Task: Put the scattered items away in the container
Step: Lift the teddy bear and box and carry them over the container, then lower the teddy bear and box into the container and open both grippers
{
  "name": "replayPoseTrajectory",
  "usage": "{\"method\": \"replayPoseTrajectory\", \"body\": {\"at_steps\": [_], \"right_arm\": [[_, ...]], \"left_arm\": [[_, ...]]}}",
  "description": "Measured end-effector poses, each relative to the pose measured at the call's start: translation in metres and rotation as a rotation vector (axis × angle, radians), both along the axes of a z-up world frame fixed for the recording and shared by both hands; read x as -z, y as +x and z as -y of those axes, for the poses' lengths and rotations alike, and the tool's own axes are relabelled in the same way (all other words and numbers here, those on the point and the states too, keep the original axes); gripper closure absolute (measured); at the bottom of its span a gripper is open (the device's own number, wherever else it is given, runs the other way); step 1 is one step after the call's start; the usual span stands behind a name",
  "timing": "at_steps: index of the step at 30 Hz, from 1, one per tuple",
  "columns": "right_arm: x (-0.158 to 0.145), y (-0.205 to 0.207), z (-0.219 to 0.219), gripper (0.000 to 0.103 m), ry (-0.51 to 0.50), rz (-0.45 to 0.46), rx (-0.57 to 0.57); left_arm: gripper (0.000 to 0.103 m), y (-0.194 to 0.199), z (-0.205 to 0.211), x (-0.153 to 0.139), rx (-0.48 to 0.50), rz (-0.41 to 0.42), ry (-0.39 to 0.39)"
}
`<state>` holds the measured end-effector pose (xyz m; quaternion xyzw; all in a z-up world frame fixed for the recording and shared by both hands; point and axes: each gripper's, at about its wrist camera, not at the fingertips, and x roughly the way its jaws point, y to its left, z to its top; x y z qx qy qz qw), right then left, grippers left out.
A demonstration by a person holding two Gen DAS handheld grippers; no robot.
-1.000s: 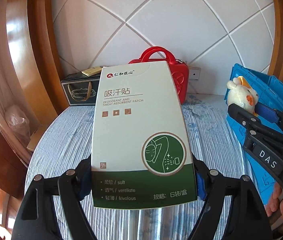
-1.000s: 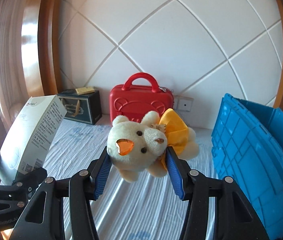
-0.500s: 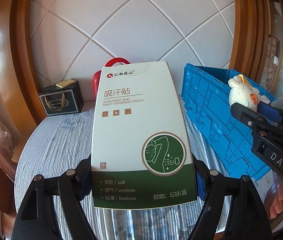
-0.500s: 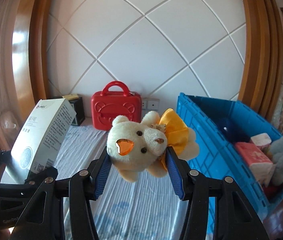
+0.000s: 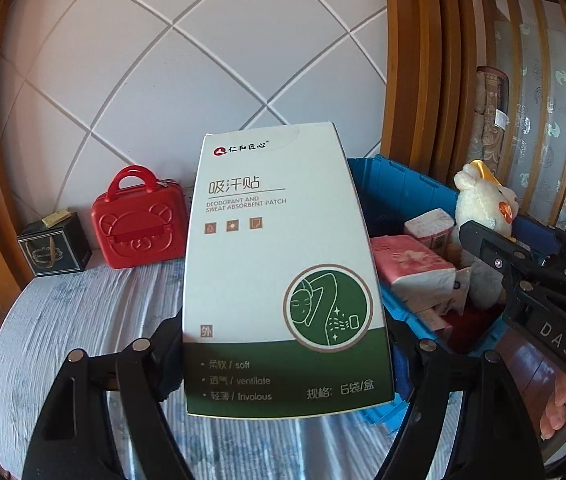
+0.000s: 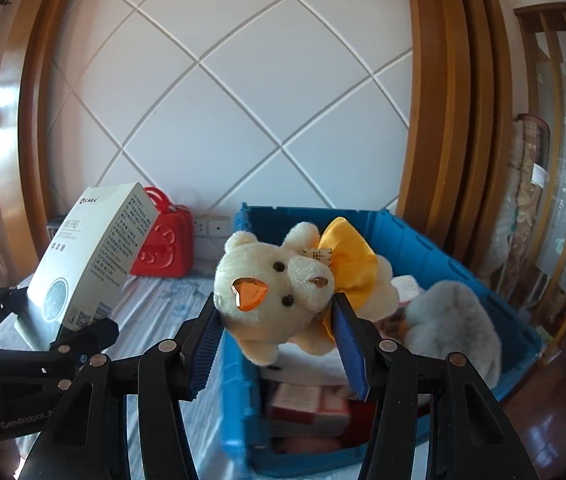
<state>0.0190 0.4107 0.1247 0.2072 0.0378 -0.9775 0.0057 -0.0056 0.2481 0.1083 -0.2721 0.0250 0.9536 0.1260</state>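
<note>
My left gripper [image 5: 283, 360] is shut on a white and green sweat-patch box [image 5: 275, 264], held upright above the table beside the blue crate [image 5: 399, 192]. The box also shows in the right wrist view [image 6: 87, 264]. My right gripper [image 6: 279, 340] is shut on a cream plush bear [image 6: 279, 280] with a yellow bow, held above the blue crate [image 6: 423, 248]. The bear also shows in the left wrist view [image 5: 483, 204]. The crate holds pink tissue packs [image 5: 411, 264] and a grey plush [image 6: 455, 320].
A red bear-face case [image 5: 139, 224] and a small black gift box [image 5: 55, 248] stand at the back of the striped blue tablecloth [image 5: 83, 320], against the white quilted wall. Wooden frames and a glass screen stand to the right. Dark wood floor lies beyond the crate.
Both grippers have swung to the right with their loads. The crate's inside has come into view, and the bear now hangs over it.
</note>
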Motion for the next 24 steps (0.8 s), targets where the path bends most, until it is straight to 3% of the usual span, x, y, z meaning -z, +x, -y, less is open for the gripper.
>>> {"method": "replayPoseTrajectory", "body": {"at_steps": [5, 10, 17, 24], "right_arm": [[0.000, -0.004, -0.104, 0.050, 0.036, 0.038, 0.042], [0.004, -0.011, -0.178, 0.050, 0.044, 0.074, 0.070], [0.025, -0.034, -0.228, 0.050, 0.029, 0.119, 0.106], [0.053, -0.057, -0.244, 0.050, 0.010, 0.192, 0.095]], "left_arm": [[0.025, -0.006, -0.100, 0.007, 0.039, 0.035, -0.002], [0.026, -0.014, -0.169, 0.017, 0.060, 0.080, -0.052], [0.026, -0.040, -0.208, 0.048, 0.042, 0.181, -0.122], [0.025, -0.059, -0.226, 0.051, 0.014, 0.200, -0.174]]}}
